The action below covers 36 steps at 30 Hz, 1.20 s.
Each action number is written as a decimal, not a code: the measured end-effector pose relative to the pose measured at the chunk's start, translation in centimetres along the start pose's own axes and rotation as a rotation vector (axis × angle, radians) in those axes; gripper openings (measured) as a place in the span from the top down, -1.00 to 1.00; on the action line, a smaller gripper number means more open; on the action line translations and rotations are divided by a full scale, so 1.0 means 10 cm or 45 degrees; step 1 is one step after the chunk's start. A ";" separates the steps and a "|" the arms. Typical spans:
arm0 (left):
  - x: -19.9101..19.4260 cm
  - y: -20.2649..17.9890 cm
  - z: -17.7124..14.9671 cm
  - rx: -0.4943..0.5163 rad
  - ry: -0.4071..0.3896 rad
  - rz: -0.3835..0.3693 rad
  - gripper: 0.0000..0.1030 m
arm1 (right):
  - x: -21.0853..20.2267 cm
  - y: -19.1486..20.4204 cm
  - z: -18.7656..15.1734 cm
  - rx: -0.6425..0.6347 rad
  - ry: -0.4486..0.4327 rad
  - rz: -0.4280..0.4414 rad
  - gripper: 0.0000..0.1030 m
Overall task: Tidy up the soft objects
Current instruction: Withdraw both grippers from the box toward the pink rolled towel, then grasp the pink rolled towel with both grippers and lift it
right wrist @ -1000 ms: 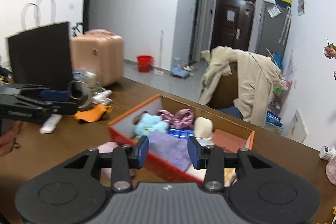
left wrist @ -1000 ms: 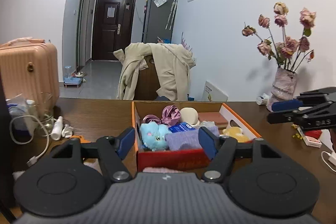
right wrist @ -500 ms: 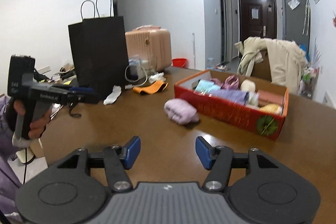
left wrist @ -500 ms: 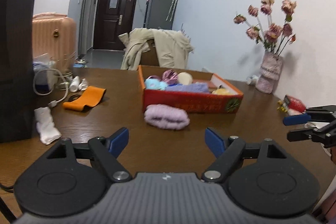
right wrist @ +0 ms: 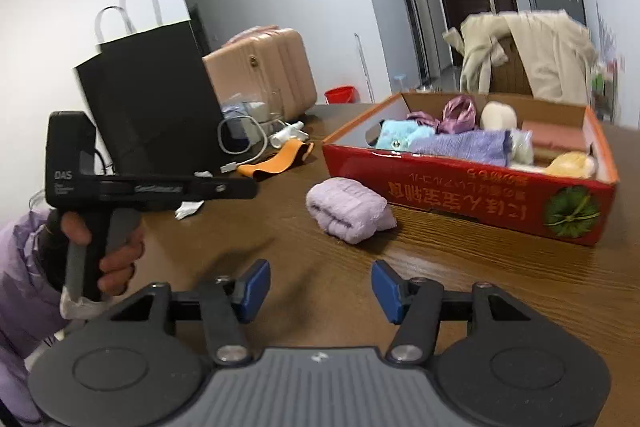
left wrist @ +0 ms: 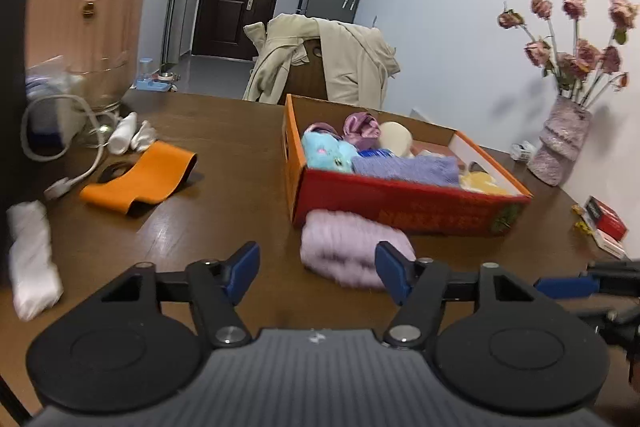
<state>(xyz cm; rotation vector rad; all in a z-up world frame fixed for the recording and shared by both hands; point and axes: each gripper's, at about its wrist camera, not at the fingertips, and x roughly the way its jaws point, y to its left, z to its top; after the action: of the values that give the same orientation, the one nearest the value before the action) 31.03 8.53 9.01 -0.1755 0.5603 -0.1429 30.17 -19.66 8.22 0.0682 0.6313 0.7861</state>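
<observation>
Both claws, left claw (left wrist: 316, 271) and right claw (right wrist: 318, 287), gaping wide and empty over the counter (right wrist: 460, 267); folded lilac towel (right wrist: 346, 207) sits touching the red box (right wrist: 460, 189).

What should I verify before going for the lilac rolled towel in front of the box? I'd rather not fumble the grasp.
1. Left hand-held gripper open and empty: ok.
2. Right hand-held gripper open and empty: ok.
3. Lilac rolled towel lies on the table, outside the red box: ok.
4. Towel centred between the left fingers: not ok, it sits toward the right finger.
5. Free room in the box: cannot tell; its near part looks full.
6. Towel touching the box wall: cannot tell.
</observation>
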 end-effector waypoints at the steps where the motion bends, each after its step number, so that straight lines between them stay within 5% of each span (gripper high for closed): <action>1: 0.12 0.02 0.04 -0.003 0.004 -0.006 -0.22 | 0.11 -0.05 0.03 0.029 0.005 -0.001 -0.06; 5: 0.56 0.09 0.12 -0.050 0.043 -0.024 -0.06 | 0.59 -0.21 0.15 0.104 0.049 0.022 0.09; 7: 0.71 0.15 0.08 -0.110 0.070 -0.029 0.27 | 0.82 -0.26 0.17 0.103 0.080 0.020 0.12; 11: 0.82 0.29 -0.04 -0.223 0.085 -0.137 0.55 | 1.09 -0.37 0.21 0.119 0.073 0.033 0.37; 17: 0.69 0.18 -0.11 -0.269 0.159 -0.223 0.51 | 1.10 -0.51 0.26 0.082 0.031 -0.031 0.49; 21: 0.71 0.17 -0.14 -0.228 0.090 -0.194 0.34 | 1.06 -0.58 0.31 0.143 -0.002 0.064 0.08; 23: 0.74 0.24 -0.13 -0.296 0.073 -0.185 0.07 | 1.10 -0.61 0.33 0.154 -0.010 0.070 0.07; 28: 0.87 0.27 -0.12 -0.315 0.105 -0.187 -0.03 | 1.22 -0.73 0.35 0.262 0.001 0.101 0.08; 31: 0.89 0.25 -0.15 -0.289 0.106 -0.205 0.24 | 1.28 -0.73 0.31 0.221 0.014 0.054 0.60; 36: 0.87 0.21 -0.19 -0.245 0.103 -0.219 0.40 | 1.31 -0.73 0.24 0.193 0.008 0.047 0.71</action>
<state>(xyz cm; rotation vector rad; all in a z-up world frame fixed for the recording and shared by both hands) 37.48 8.76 2.54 -0.4071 0.6392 -0.2639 43.16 -15.51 1.49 0.2168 0.6965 0.7735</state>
